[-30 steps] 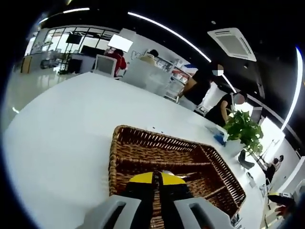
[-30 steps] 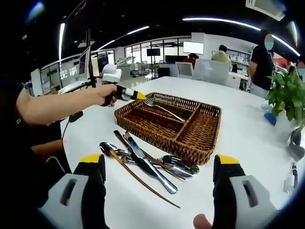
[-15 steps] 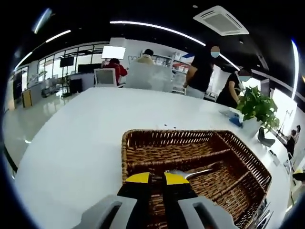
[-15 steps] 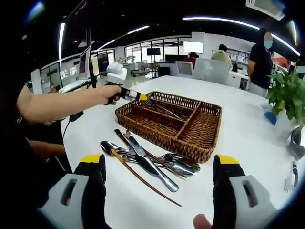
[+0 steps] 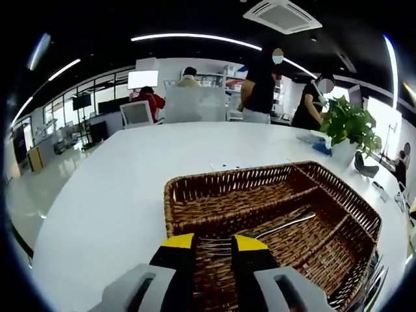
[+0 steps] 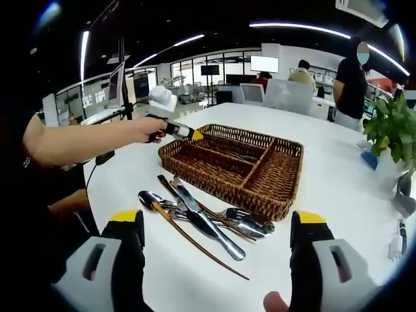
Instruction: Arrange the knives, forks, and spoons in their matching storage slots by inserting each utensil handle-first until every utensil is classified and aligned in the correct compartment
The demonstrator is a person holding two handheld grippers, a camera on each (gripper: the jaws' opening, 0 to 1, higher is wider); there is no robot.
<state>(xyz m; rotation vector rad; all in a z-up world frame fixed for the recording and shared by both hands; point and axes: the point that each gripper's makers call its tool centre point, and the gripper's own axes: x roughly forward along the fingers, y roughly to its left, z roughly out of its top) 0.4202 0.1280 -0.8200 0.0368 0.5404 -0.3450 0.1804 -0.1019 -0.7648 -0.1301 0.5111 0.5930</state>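
White tabletop [image 6: 338,175] — brown wicker tray [image 6: 235,168], silver fork [image 5: 273,229] lying inside; left hand-held gripper [image 5: 213,246] released, right hand-held gripper [image 6: 218,229] spread wide, empty.

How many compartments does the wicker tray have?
3. The wicker tray has two long compartments side by side, the middle one holding a fork, and one crosswise compartment at the end.

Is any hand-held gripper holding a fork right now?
No. The left hand-held gripper is open above the fork lying in the basket; the right hand-held gripper is open too.
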